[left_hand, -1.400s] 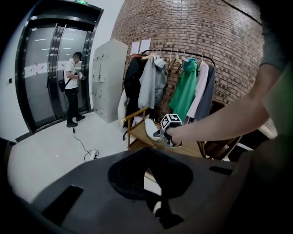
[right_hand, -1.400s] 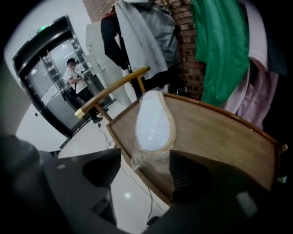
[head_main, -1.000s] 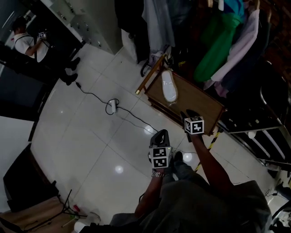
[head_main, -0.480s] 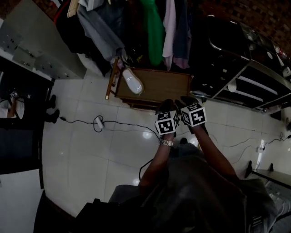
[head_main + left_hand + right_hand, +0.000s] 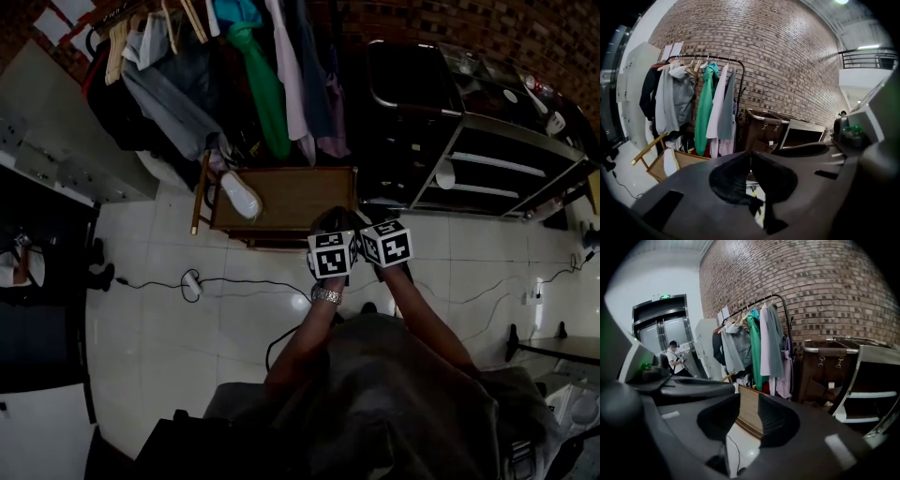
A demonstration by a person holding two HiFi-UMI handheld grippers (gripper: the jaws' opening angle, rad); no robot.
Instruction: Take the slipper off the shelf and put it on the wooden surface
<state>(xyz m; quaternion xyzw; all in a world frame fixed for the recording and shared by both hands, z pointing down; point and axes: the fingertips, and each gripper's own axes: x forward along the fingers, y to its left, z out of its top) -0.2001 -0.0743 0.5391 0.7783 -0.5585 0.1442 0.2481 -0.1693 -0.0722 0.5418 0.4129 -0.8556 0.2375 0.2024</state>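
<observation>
A white slipper (image 5: 241, 197) lies on the left part of a low wooden table (image 5: 300, 192); the left gripper view also shows the slipper (image 5: 670, 161) there. Both grippers hang side by side over the tiled floor just in front of the table. My left gripper (image 5: 328, 223) has its jaws closed together with nothing in them, and its tips meet in its own view (image 5: 751, 157). My right gripper (image 5: 371, 216) keeps a narrow gap between its pads (image 5: 749, 413), through which only the table edge and floor show. A black metal shelf unit (image 5: 487, 159) stands to the right.
A clothes rack (image 5: 262, 66) with hanging garments stands behind the table. A cable and socket strip (image 5: 191, 281) lie on the white tiles at left. A white cabinet (image 5: 56, 141) is at far left, and a person (image 5: 675, 359) stands by the lift doors.
The head view has swung round, so the table and slipper now sit ahead at centre-left and the shelf at right. The two grippers have come together side by side.
</observation>
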